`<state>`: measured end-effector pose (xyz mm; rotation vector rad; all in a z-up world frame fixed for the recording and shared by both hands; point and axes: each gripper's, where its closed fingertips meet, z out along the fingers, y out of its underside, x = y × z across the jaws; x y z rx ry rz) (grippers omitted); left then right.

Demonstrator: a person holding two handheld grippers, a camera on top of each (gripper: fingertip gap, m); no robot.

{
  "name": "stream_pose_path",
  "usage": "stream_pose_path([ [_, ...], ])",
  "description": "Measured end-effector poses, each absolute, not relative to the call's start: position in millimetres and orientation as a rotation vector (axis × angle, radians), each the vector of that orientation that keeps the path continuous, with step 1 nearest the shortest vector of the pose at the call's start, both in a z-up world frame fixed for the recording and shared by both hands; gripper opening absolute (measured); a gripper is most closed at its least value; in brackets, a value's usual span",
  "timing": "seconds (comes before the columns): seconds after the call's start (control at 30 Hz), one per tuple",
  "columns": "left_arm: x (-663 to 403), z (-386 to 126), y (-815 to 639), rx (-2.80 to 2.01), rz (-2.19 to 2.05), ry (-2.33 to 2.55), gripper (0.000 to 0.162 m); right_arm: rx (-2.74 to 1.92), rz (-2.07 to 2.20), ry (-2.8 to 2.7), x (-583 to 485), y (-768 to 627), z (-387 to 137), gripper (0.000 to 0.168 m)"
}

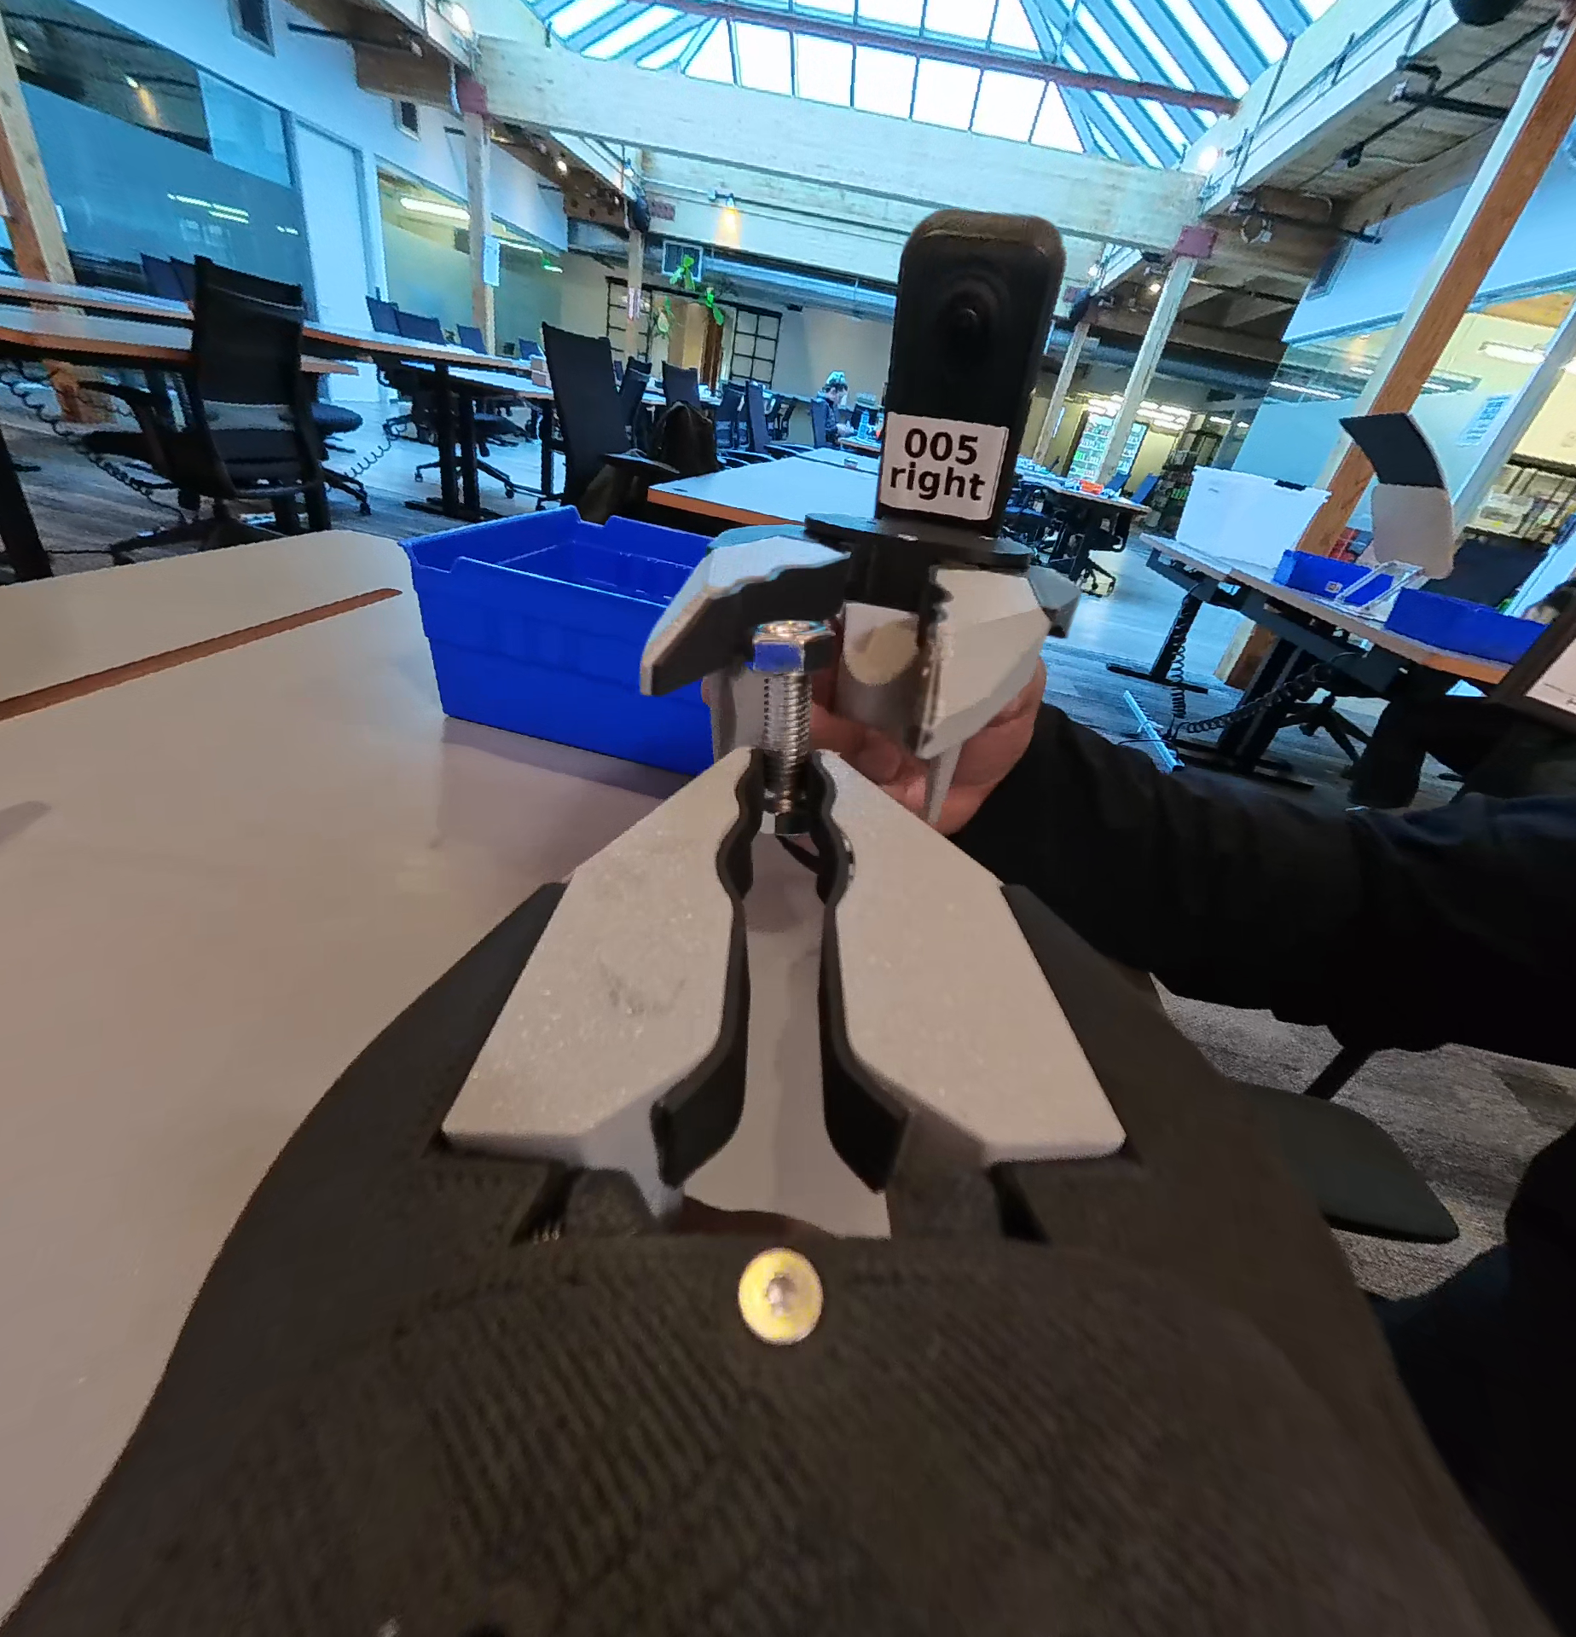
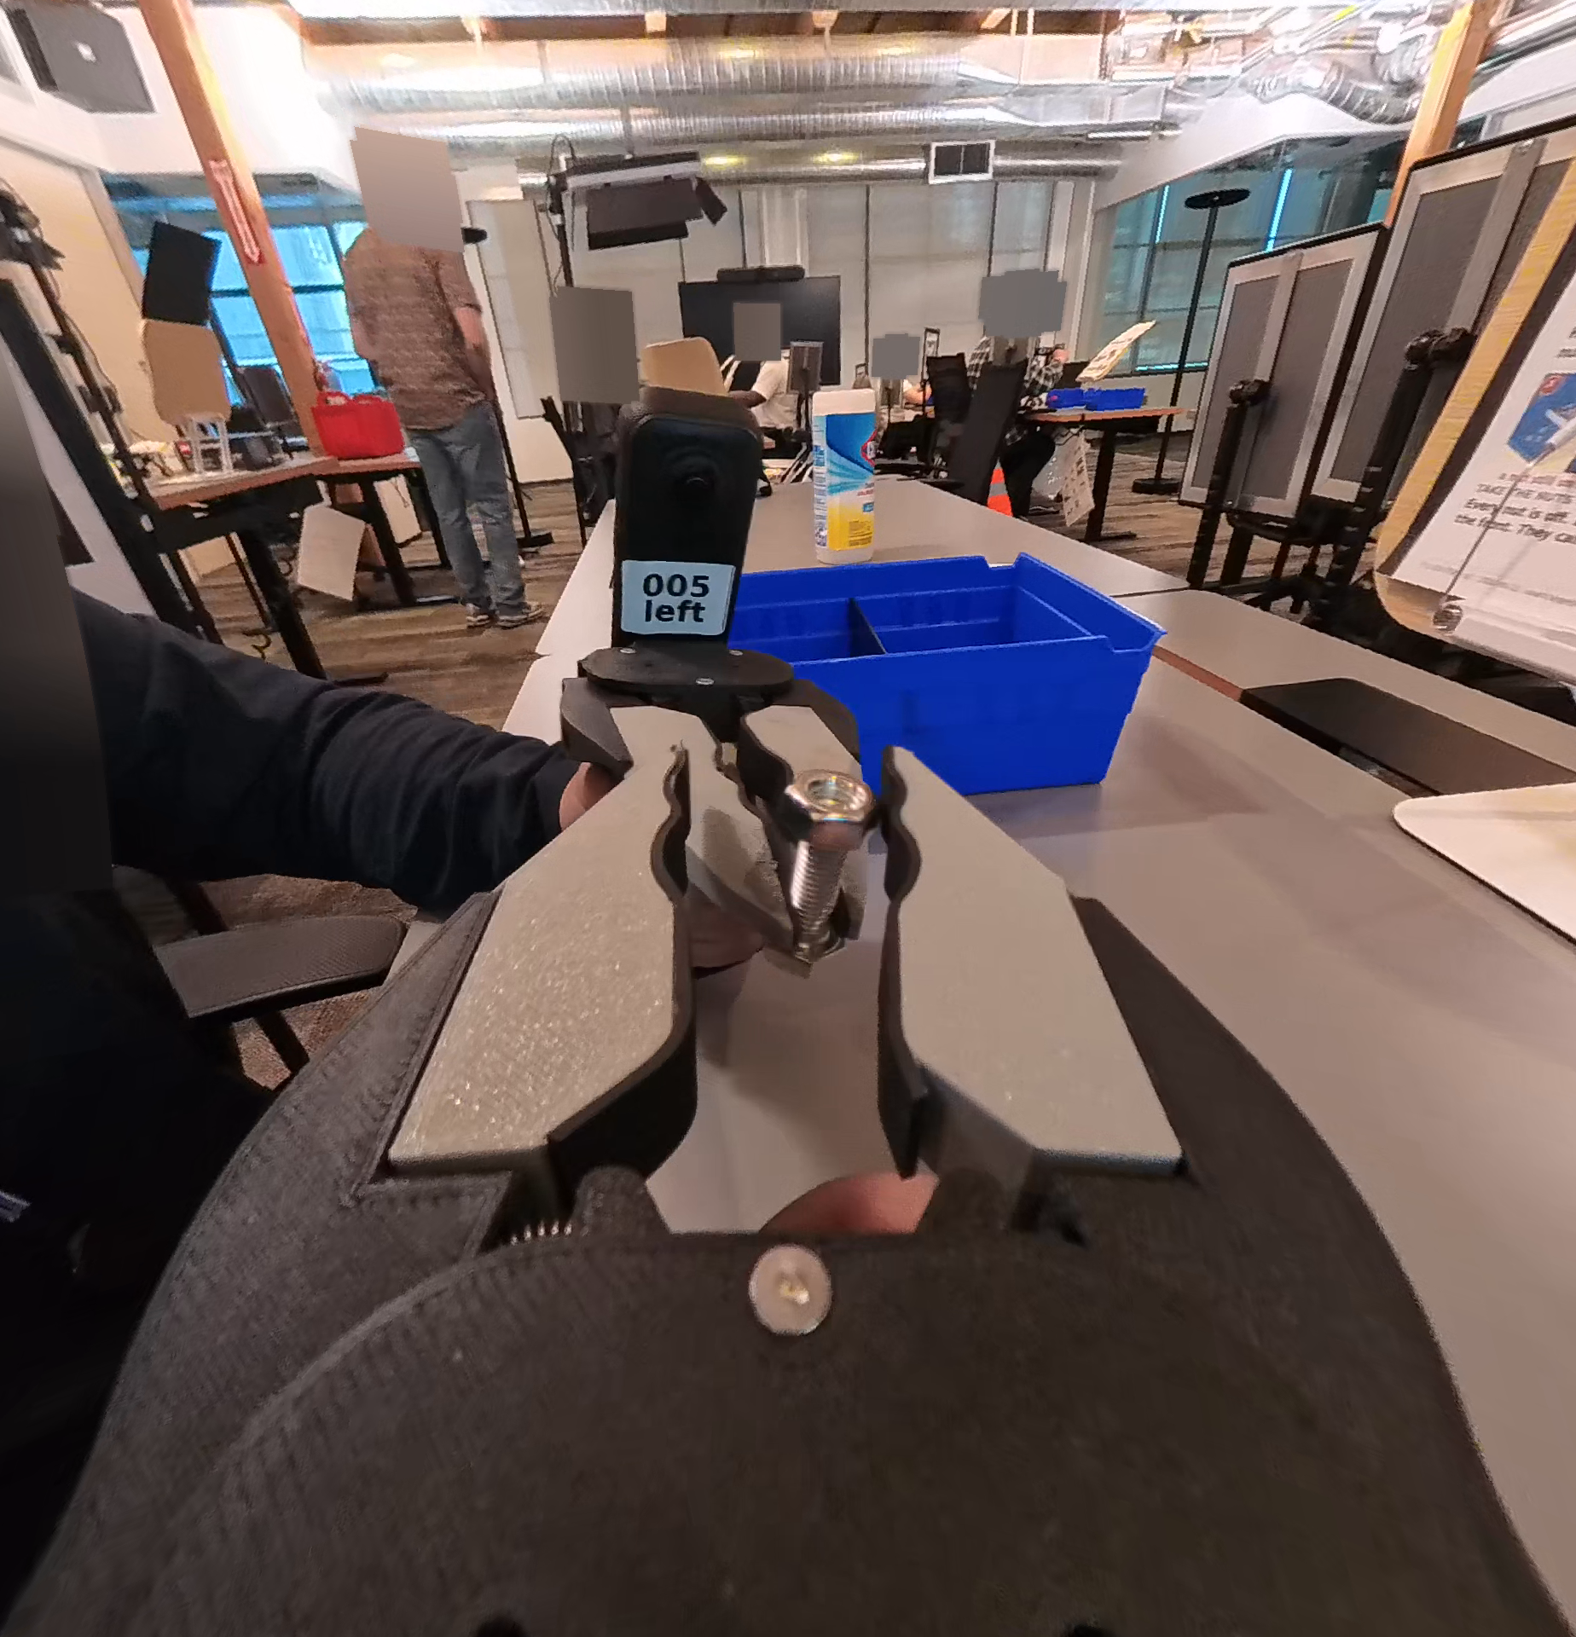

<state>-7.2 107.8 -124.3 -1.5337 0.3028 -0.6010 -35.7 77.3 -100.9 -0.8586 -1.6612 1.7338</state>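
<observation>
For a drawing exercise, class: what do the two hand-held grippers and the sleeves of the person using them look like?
Each hand-held gripper, left and right, has two flat grey fingers with wavy black inner edges on a ribbed black body with one brass-coloured screw. A black camera bearing a white label stands on top. The sleeves are dark, long.

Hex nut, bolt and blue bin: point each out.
hex nut [image 2: 827,795]: right wrist view, on its top face by the threaded hole.
bolt [image 1: 786,722]: left wrist view, on the bare threaded shank.
blue bin [image 2: 988,709]: right wrist view, on its near outer wall.
</observation>
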Motion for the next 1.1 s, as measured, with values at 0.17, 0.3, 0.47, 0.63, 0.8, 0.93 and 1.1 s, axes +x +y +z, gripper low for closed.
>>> stream_pose_path([
  [0.17, -10, -124, 108, -1.531, -0.589, 0.293, 0.007, -0.864, 1.718, -1.638, -31, 82, -100, 0.039],
  [0.3, -12, -123, 109, -1.529, -0.587, 0.284, 0.007, -0.872, 1.716, -1.611, -22, 90, -99, 0.037],
  [0.47, -11, -123, 108, -1.528, -0.578, 0.294, 0.007, -0.876, 1.718, -1.57, -19, 99, -94, 0.036],
  [0.63, -7, -124, 107, -1.531, -0.58, 0.309, 0.007, -0.851, 1.734, -1.626, -29, 86, -93, 0.039],
  [0.8, -9, -123, 107, -1.526, -0.568, 0.308, 0.007, -0.846, 1.737, -1.661, -30, 78, -97, 0.041],
  [0.93, -11, -121, 107, -1.522, -0.567, 0.301, 0.007, -0.862, 1.734, -1.62, -15, 90, -97, 0.038],
  [1.1, -10, -120, 107, -1.519, -0.572, 0.305, 0.007, -0.889, 1.737, -1.587, -16, 97, -94, 0.039],
])
